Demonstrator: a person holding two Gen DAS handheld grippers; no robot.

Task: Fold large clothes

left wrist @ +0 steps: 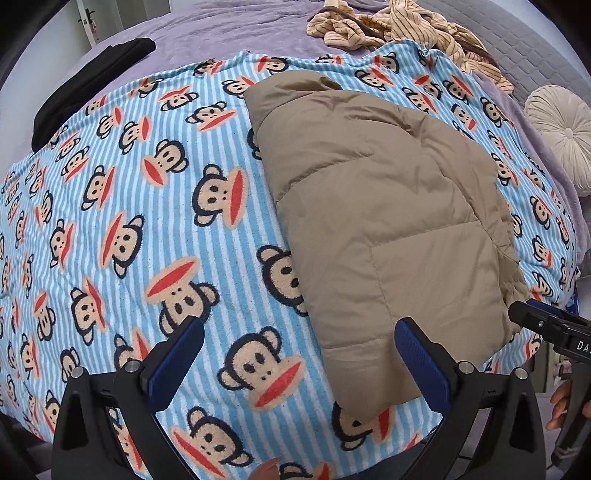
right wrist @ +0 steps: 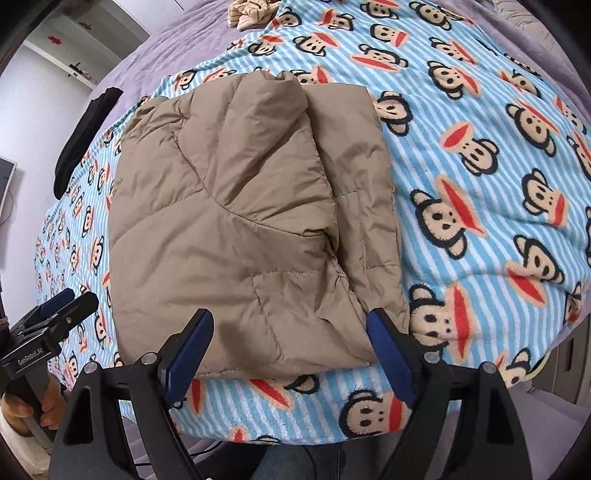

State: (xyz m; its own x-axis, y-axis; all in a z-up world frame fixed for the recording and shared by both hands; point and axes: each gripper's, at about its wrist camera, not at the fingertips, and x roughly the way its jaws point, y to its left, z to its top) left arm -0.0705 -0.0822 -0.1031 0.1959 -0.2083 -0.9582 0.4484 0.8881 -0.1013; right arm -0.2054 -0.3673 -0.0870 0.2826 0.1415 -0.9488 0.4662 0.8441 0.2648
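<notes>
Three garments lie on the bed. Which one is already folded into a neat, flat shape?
The tan puffer jacket, folded flat on the monkey-print blanket. The striped beige garment lies crumpled at the far end, and the black garment sits at the blanket's far-left edge.

A blue-striped monkey-print blanket (left wrist: 147, 221) covers the purple bed (left wrist: 229, 29); far off lie a striped beige garment (left wrist: 399, 26), a black cloth (left wrist: 85, 88) left, a round cushion (left wrist: 561, 125) right

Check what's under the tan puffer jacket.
The tan puffer jacket lies folded on the monkey-print blanket, which shows all around it. The blanket beneath it and the jacket's inner layers are covered, so anything there can't be seen.
</notes>
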